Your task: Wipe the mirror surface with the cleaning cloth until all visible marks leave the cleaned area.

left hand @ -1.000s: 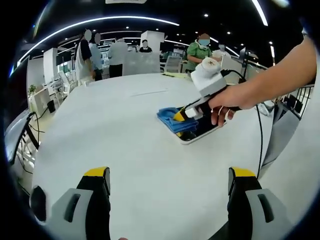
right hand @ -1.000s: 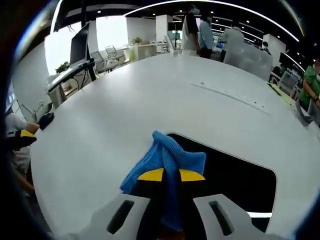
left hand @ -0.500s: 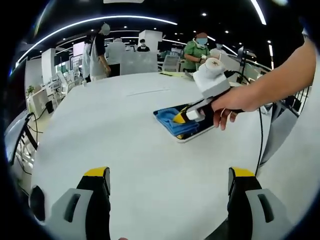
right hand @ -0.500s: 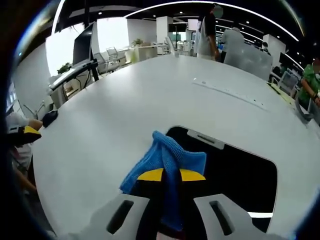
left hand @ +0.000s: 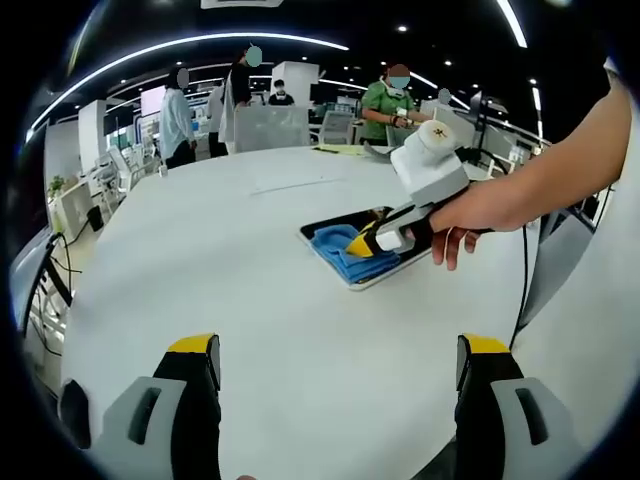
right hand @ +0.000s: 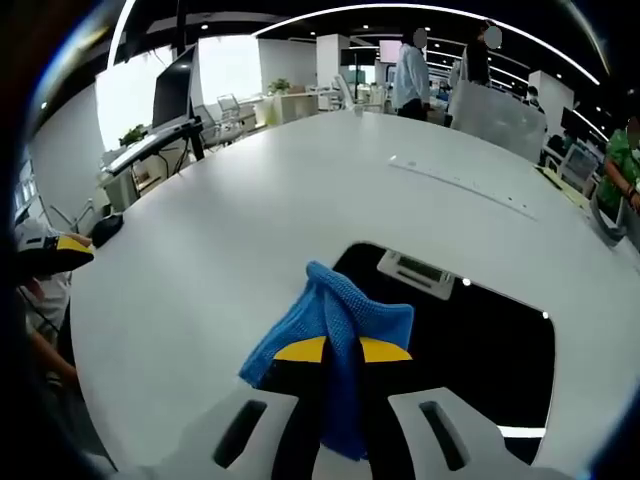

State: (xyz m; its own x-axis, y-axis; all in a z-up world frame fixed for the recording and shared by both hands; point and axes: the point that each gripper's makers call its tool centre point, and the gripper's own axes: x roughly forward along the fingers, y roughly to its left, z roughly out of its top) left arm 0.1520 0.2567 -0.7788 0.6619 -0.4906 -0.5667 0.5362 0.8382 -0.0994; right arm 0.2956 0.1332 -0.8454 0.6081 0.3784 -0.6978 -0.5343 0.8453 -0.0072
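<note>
A crumpled blue microfibre cleaning cloth (right hand: pixel 335 330) is clamped between the yellow-tipped right tongs (right hand: pixel 342 350) and pressed onto the near-left corner of the dark rectangular white-framed mirror (right hand: pixel 470 350), which lies flat on the broad white round bench (right hand: pixel 260 220); in the left gripper view the right tongs (left hand: pixel 362 243) are seen held by a hand (left hand: pixel 478 212) with the forearm stretched in from the right, angled down onto the cloth (left hand: pixel 345 250) and mirror (left hand: pixel 385 268); the left tongs (left hand: pixel 338 372) are held wide apart, above bare bench (left hand: pixel 200 260), well short of the mirror.

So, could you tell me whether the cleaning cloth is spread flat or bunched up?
Bunched up: the blue cleaning cloth is gathered in folds, pinched in the shut right gripper at the mirror's edge.
</note>
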